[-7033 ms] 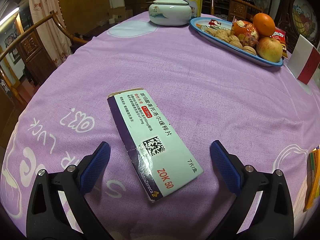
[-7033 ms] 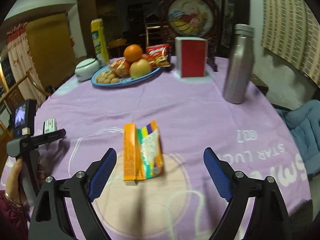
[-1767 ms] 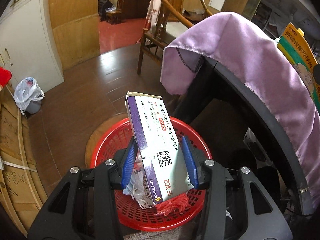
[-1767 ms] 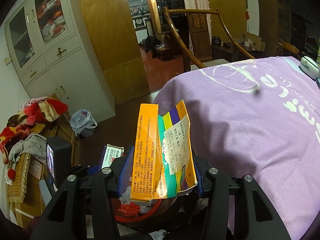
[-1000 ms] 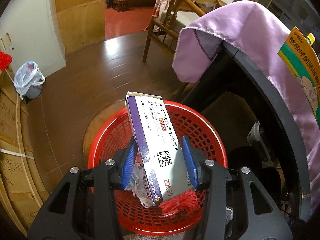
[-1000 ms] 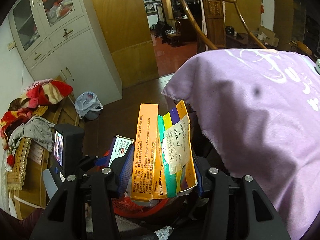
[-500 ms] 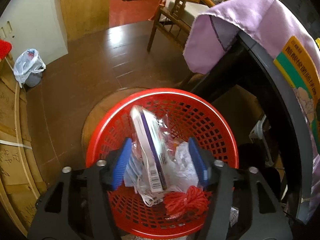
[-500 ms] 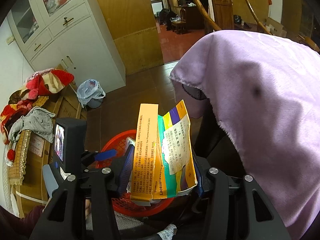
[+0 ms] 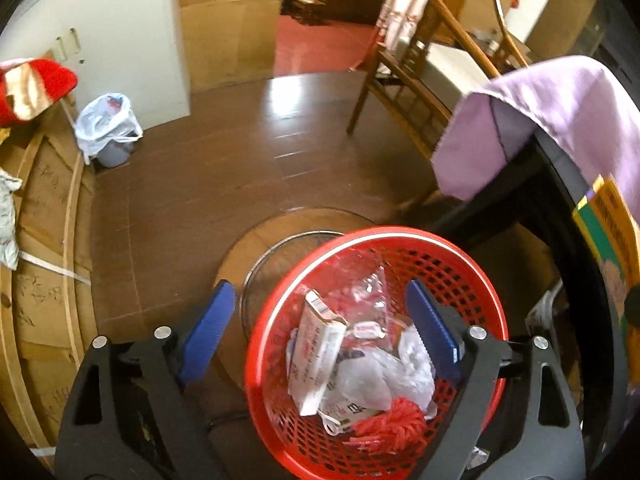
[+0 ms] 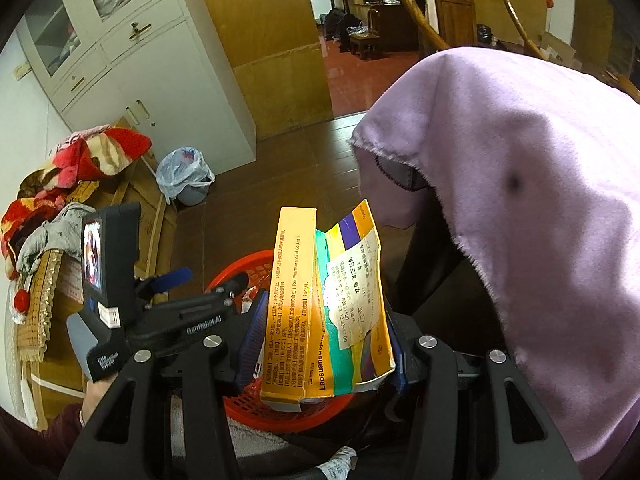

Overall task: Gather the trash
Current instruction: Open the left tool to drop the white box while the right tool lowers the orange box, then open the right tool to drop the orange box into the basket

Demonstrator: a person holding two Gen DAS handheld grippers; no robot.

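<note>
We are holding the left claw (image 9: 320, 320) spread wide above the red basket (image 9: 472, 276), its blue pads standing apart with nothing between them; one pad is hanging outside the basket's rim on the floor side, the other is sitting over the mesh wall on the table side. Inside the basket the white medicine box (image 9: 316, 356) is lying tilted on its long edge, resting against crumpled white plastic (image 9: 384, 376) and clear wrapping, with a bundle of red string (image 9: 390, 426) just beside it toward the near rim. The basket is standing on a round board on the brown floor, close to the dark table leg.

We are pinching the orange and green carton (image 10: 324, 304) in the right claw (image 10: 322, 344), the pads pressed against its two sides. The carton is standing upright between them, crushed and partly opened at the top, with a white printed label on its green face. It is hovering over the basket's rim (image 10: 244, 264), which is showing behind and below it in the right wrist view. The left gripper's body is crossing that view at the left.

The purple tablecloth (image 10: 532, 216) is draping over the table edge to the right of the carton. Farther off, a small bin lined with a white bag (image 9: 106, 128) is standing by the white cabinet (image 10: 132, 84), and a wooden chair (image 9: 424, 60) is standing beyond the table.
</note>
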